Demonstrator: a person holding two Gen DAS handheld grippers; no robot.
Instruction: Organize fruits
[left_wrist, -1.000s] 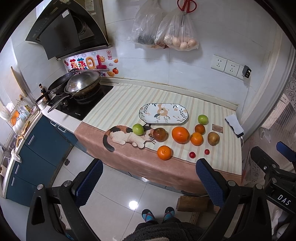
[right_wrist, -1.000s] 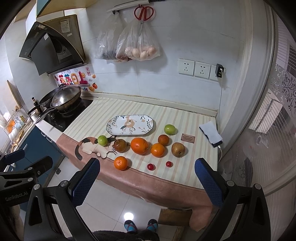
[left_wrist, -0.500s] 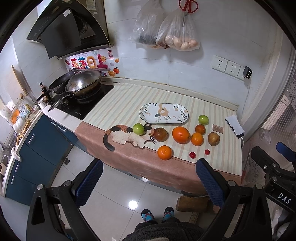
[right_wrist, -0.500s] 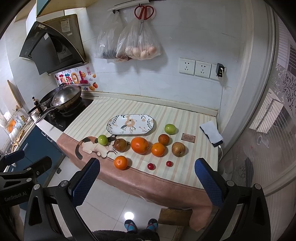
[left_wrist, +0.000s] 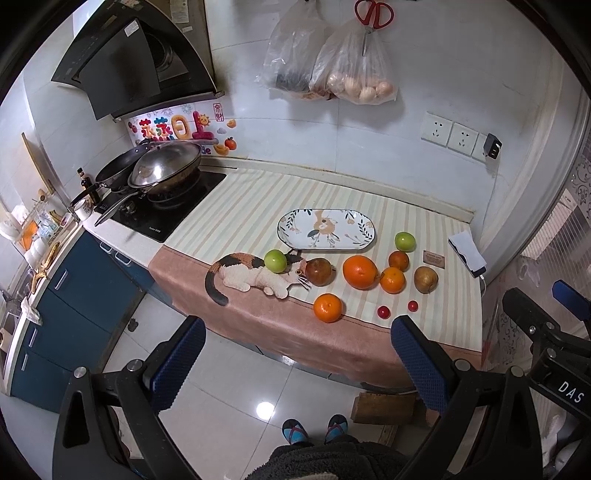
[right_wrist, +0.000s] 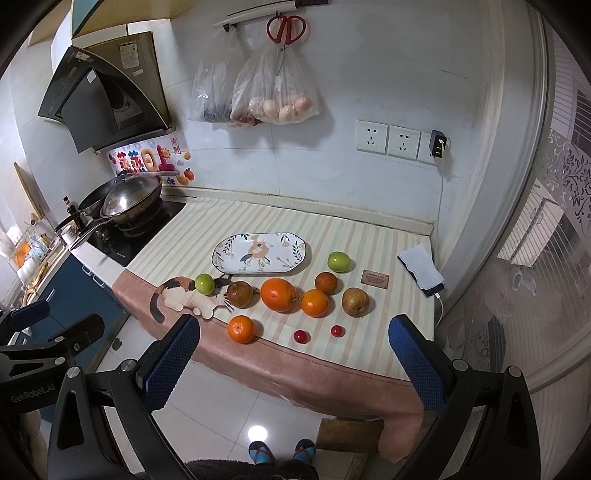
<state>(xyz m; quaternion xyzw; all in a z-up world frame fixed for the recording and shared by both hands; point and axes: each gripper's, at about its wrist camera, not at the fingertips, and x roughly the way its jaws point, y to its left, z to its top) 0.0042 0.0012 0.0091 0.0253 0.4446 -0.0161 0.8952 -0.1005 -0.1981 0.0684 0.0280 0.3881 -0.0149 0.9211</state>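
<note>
An empty oval patterned plate (left_wrist: 325, 230) (right_wrist: 260, 253) lies on the striped counter cloth. In front of it lie loose fruits: a big orange (left_wrist: 359, 272) (right_wrist: 278, 294), smaller oranges (left_wrist: 327, 307) (right_wrist: 241, 329), two green apples (left_wrist: 275, 260) (left_wrist: 405, 242), brownish apples (left_wrist: 319, 272) (left_wrist: 425, 279) and two small red fruits (left_wrist: 383, 312) (left_wrist: 412, 305). My left gripper (left_wrist: 297, 360) and right gripper (right_wrist: 291, 362) are both open and empty, held back over the floor, well short of the counter's front edge.
A stove with a lidded wok (left_wrist: 162, 173) stands at the left. A phone under a white cloth (right_wrist: 421, 269) lies at the counter's right edge, and a small brown card (right_wrist: 376, 277) beside it. Plastic bags (right_wrist: 273, 92) and red scissors hang on the wall. My feet (right_wrist: 280, 452) stand below.
Both grippers have crept slightly closer to the counter; the fruits and the plate have not moved. Both grippers stay open.
</note>
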